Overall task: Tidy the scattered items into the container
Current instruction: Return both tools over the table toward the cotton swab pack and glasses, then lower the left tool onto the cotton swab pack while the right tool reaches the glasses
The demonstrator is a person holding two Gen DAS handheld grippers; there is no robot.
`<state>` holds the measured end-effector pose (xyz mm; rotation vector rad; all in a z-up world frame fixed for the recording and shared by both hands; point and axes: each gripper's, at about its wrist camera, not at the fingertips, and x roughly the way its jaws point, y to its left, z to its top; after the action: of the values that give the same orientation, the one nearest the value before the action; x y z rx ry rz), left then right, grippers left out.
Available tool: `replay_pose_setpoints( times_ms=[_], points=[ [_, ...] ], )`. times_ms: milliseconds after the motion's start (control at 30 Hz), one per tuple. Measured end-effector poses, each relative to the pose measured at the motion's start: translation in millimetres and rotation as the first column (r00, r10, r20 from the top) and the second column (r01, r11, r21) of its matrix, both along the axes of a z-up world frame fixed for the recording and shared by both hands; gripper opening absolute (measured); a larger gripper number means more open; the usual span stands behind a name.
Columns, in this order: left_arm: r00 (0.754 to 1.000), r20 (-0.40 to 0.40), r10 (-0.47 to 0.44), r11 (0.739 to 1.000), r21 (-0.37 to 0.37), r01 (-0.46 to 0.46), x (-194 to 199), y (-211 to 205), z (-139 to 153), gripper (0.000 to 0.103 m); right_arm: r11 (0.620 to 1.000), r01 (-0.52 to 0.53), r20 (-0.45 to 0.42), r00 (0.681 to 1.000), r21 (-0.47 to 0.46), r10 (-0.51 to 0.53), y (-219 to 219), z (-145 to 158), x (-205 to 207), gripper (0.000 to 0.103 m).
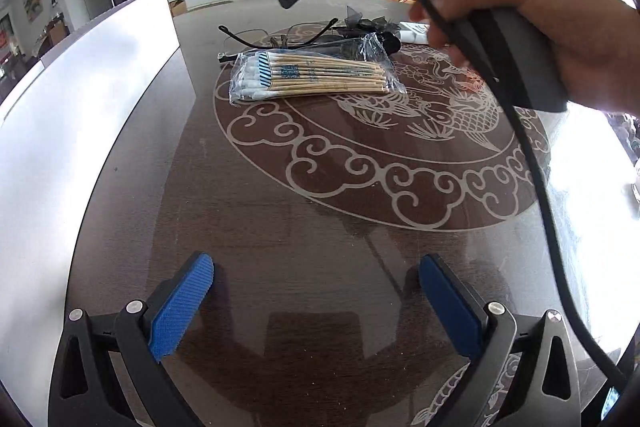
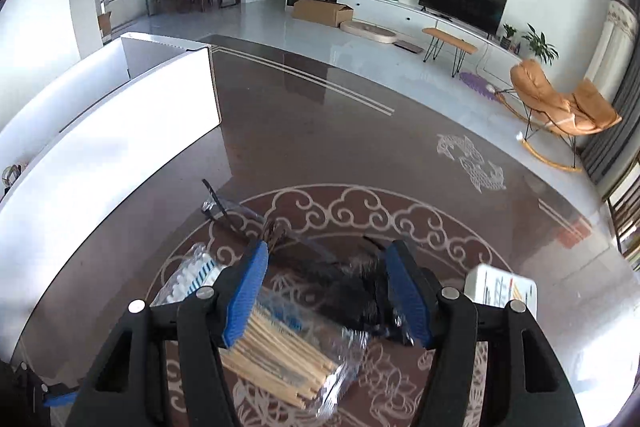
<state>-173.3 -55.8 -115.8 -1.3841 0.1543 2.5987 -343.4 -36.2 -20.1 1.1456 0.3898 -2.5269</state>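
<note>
Container: white box [image 1: 100, 99] at left side of table [image 1: 320, 227], walls upright; inside not visible in either view, so contents can't be confirmed.
Items still out: bag of cotton swabs [image 1: 312, 75] flat on table on the round pattern; eyeglasses [image 1: 280, 35] just behind it; dark mesh/black item [image 1: 368, 27] beside the glasses; white packet [image 1: 416, 33] further right, partly hidden by the person's hand [image 1: 540, 27]. All apart from the box.
Left gripper [image 1: 316, 291]: spread wide, nothing between pads, low over bare table, well short of the items.
Right gripper [image 2: 326, 291]: spread wide, empty, above the swab bag and dark item; no pad contact seen. Right wrist view blurred near the tips.
Progress: early, by my read. At least 4 items remain on table, none in a gripper, none seen in the box.
Remaining: pick each item, carry left, drop in box.
Next, likely: right gripper lowers onto the dark item or swab bag; which one can't be told.
Risk: bag is slick film, may slip; glasses thin, awkward pinch.
</note>
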Motion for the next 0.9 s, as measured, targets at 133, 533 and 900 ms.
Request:
replay_pose_setpoints(
  times_ms=[133,533,900],
  points=[
    [1.0,0.0,0.002,1.0,0.005,-0.002,-0.3,-0.2,0.3,0.103,0.995,-0.098,0.028,0.995,0.003,0.098,-29.6,-14.1,-16.9,0.064],
    [1.0,0.002,0.003,1.0,0.001,-0.003,-1.1,-0.2,0.6,0.103,0.997,0.006,0.16,0.987,-0.082,0.007,41.7,-58.7,-8.6,0.062],
    [1.0,0.004,0.005,1.0,0.0,-0.005,-3.5,-2.5,0.6,0.103,0.921,0.179,0.148,0.98,-0.346,-0.135,183.1,-20.2,164.5,0.062]
  ],
)
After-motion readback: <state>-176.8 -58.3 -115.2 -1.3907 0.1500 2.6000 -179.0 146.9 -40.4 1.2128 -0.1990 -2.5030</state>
